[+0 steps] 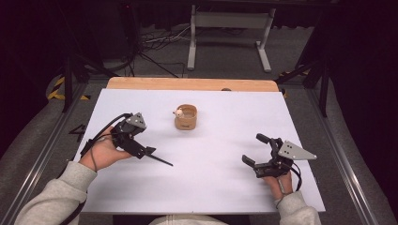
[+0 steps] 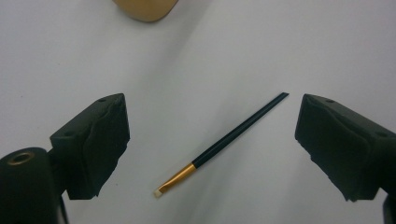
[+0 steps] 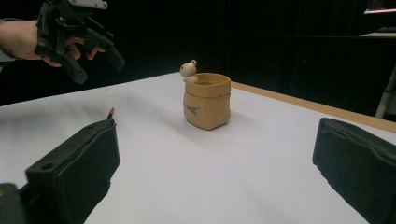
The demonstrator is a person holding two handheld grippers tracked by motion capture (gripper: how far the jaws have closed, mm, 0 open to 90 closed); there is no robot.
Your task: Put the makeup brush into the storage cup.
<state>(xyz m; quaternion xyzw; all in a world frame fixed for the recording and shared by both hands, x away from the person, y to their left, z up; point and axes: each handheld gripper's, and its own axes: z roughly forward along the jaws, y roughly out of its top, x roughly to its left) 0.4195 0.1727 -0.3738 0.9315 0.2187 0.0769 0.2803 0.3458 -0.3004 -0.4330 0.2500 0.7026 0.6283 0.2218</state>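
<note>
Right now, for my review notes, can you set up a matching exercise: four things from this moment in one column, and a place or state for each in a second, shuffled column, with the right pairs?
Things:
1. brush
2. pot
3. left tongs
4. right tongs

Places or states:
A. stands upright at the middle of the white sheet, a small figure on its rim
B. open, above the sheet near its right edge
C. lies flat on the sheet, gold ferrule, black handle
D. open, above the brush, not touching it

Pairs: 1-C, 2-A, 3-D, 4-B
</note>
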